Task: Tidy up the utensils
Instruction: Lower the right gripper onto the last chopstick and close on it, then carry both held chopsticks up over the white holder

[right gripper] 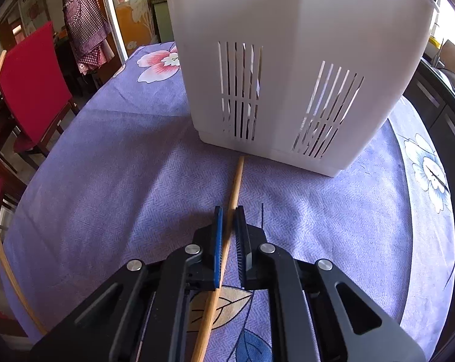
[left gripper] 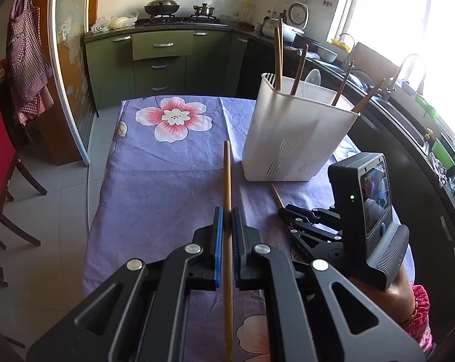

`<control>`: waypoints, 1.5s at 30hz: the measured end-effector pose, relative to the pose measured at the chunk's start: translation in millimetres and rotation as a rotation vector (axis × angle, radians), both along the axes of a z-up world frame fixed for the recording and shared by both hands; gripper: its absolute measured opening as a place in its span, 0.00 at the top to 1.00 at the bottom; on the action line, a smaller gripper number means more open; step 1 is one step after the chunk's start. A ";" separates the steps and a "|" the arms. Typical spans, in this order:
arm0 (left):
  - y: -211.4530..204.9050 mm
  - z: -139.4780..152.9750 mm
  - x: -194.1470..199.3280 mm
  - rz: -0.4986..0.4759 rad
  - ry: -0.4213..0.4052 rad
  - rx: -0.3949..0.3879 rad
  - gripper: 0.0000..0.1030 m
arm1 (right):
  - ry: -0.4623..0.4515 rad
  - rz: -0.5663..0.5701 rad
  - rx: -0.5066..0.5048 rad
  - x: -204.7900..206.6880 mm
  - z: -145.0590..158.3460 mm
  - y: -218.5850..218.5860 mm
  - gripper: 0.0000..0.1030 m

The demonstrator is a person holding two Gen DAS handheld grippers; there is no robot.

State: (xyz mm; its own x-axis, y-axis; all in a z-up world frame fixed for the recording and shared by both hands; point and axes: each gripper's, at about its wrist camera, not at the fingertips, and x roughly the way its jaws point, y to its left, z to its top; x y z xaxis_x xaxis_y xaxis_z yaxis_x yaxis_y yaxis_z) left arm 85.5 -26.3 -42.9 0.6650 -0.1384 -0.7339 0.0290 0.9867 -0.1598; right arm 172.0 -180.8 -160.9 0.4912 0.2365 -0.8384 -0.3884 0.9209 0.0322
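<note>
Holding one chopstick (left gripper: pixel 227 181) in your left claw (left gripper: pixel 226 220), lifted above counter (left gripper: pixel 155 181). Right claw (right gripper: pixel 228 220) closed on second chopstick (right gripper: pixel 232 199) lying near holder (right gripper: pixel 287 60). Several utensils already stand inside; both chopsticks remain to drop in.

Both wrist views look down, sharing the white holder (left gripper: pixel 291 138)

A home kitchen: green cabinets (left gripper: pixel 159 60), pots on a gas stove (left gripper: pixel 182 18), sink (left gripper: pixel 408 120) by the window.
</note>
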 end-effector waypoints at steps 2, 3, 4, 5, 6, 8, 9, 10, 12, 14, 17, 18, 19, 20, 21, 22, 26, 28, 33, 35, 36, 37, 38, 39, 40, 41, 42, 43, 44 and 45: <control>-0.1 -0.1 -0.9 0.000 -0.001 0.000 0.95 | 0.008 -0.002 0.012 0.0 0.7 -4.2 0.93; -0.1 -0.1 -0.9 -0.001 -0.001 0.000 0.95 | 0.011 -0.004 0.019 -0.5 1.0 -7.2 0.93; -0.2 0.0 -1.0 -0.002 -0.002 0.000 0.95 | 0.011 -0.004 0.028 -1.8 2.1 -11.5 0.93; -0.7 0.3 -1.7 -0.002 -0.002 0.000 0.95 | 0.010 -0.004 0.043 -3.4 4.5 -15.5 0.93; -1.2 0.5 -1.7 -0.003 -0.002 0.000 0.95 | 0.006 -0.005 0.058 -5.4 7.6 -19.5 0.93; -2.0 1.0 -1.7 -0.005 -0.002 0.002 0.95 | -0.010 -0.005 0.090 -11.4 17.5 -28.8 0.94; -2.5 1.2 -1.7 -0.006 -0.002 0.002 0.95 | -0.018 -0.004 0.107 -13.9 22.9 -33.7 0.94; -2.6 1.8 -1.8 -0.007 -0.003 0.001 0.95 | -0.026 -0.004 0.127 -17.3 29.3 -38.9 0.94; -4.1 3.5 -2.0 -0.010 -0.006 0.000 0.95 | -0.051 -0.001 0.161 -26.0 43.5 -49.7 0.94; -6.0 6.3 -2.6 -0.015 -0.010 -0.001 0.95 | -0.085 -0.001 0.191 -37.0 59.9 -62.0 0.94; -9.9 12.3 -5.3 -0.025 -0.023 0.005 0.95 | -0.134 -0.014 0.231 -52.1 81.9 -80.8 0.94; -11.3 14.2 -6.4 -0.029 -0.027 0.006 0.95 | -0.149 -0.021 0.242 -57.3 88.0 -87.0 0.94; -12.8 16.3 -7.6 -0.033 -0.030 0.006 0.95 | -0.165 -0.029 0.254 -62.6 93.9 -94.1 0.94; -14.4 17.8 -8.5 -0.037 -0.032 0.008 0.95 | -0.178 -0.035 0.265 -67.2 98.7 -100.2 0.94; -15.9 19.4 -9.6 -0.041 -0.035 0.010 0.95 | -0.191 -0.042 0.277 -71.9 103.4 -107.0 0.94; -17.3 21.1 -10.9 -0.044 -0.038 0.011 0.95 | -0.206 -0.049 0.292 -77.2 108.1 -113.5 0.94; -22.3 28.1 -15.2 -0.055 -0.050 0.019 0.95 | -0.261 -0.070 0.335 -96.7 125.0 -130.9 0.94; -23.9 32.0 -17.7 -0.059 -0.059 0.024 0.95 | -0.283 -0.075 0.346 -104.4 133.7 -138.6 0.94; -29.0 42.4 -24.4 -0.067 -0.084 0.036 0.95 | -0.324 -0.074 0.347 -119.1 145.4 -141.8 0.94; -30.1 46.3 -26.3 -0.069 -0.095 0.041 0.95 | -0.341 -0.077 0.346 -123.2 148.1 -142.1 0.94; -30.0 48.1 -27.7 -0.070 -0.101 0.042 0.95 | -0.350 -0.078 0.343 -124.9 150.4 -142.1 0.94; -30.7 50.0 -28.8 -0.072 -0.106 0.044 0.95 | -0.356 -0.078 0.342 -126.5 152.3 -142.5 0.94; -30.9 51.9 -29.8 -0.074 -0.111 0.044 0.95 | -0.361 -0.078 0.343 -127.6 154.1 -142.5 0.94; -30.8 53.5 -30.8 -0.074 -0.115 0.043 0.95 | -0.364 -0.076 0.341 -127.9 154.9 -141.5 0.94; -30.5 55.0 -31.4 -0.074 -0.119 0.044 0.95 | -0.368 -0.075 0.339 -127.0 155.9 -141.0 0.94; -30.2 56.6 -31.9 -0.074 -0.124 0.046 0.95 | -0.373 -0.075 0.338 -128.2 157.4 -141.0 0.94; -30.0 58.2 -32.4 -0.075 -0.128 0.048 0.95 | -0.375 -0.074 0.337 -128.4 158.8 -140.7 0.94; -29.2 59.7 -33.1 -0.076 -0.132 0.049 0.95 | -0.376 -0.074 0.334 -127.2 159.3 -139.9 0.94; -29.2 61.8 -33.1 -0.077 -0.134 0.051 0.95 | -0.378 -0.074 0.331 -126.8 160.7 -139.4 0.94; -28.6 64.0 -33.0 -0.079 -0.136 0.051 0.95 | -0.380 -0.072 0.327 -126.4 162.3 -138.8 0.93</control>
